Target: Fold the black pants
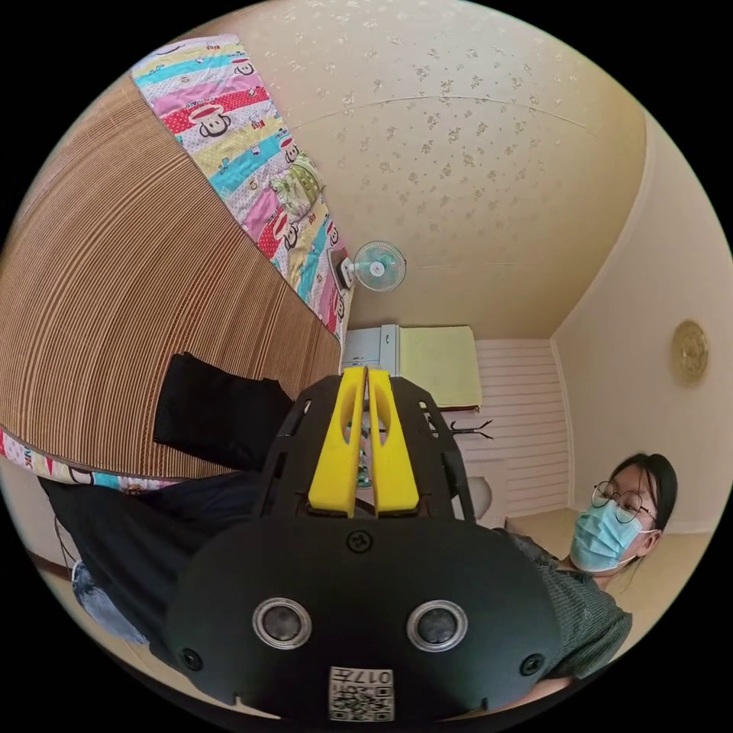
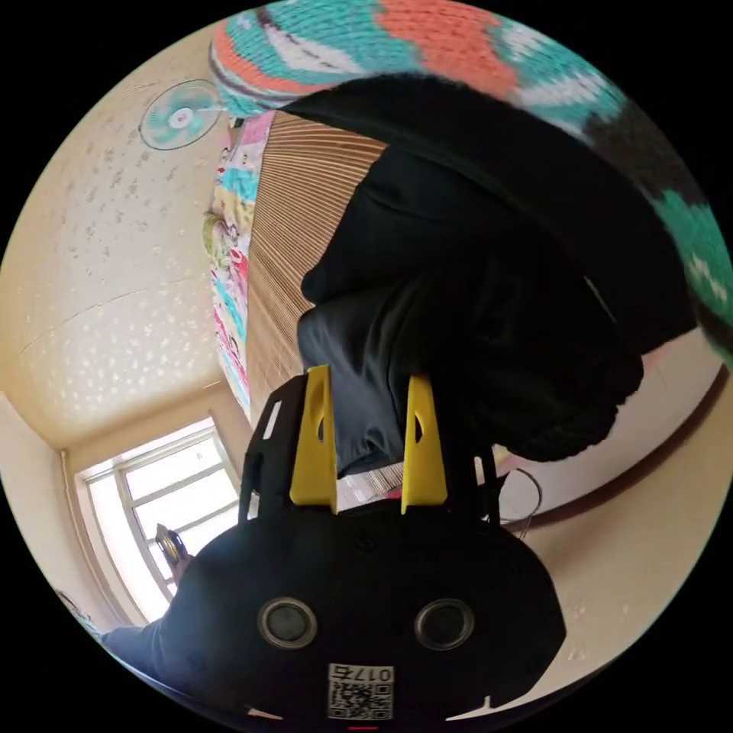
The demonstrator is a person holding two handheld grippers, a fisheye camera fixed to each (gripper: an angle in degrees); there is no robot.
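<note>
Right gripper [image 2: 369, 397], lower centre: jaws parted around an edge of the black pants [image 2: 489, 305], not pinching. Left gripper [image 1: 365, 382]: jaws closed, empty. Pants bunched on the bamboo mat [image 1: 114, 267], centre-left, hanging over its edge; folding seemingly barely begun

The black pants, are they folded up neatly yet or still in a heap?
Still in a heap: the black pants lie bunched and rumpled on the striped mat, part drooping over its edge, no flat layers.

Black pants [image 2: 473, 305], tan ribbed mat [image 1: 130, 305], bright striped cartoon sheet [image 1: 244, 145], yellow-jawed hand-held gripper [image 1: 365, 378]
</note>
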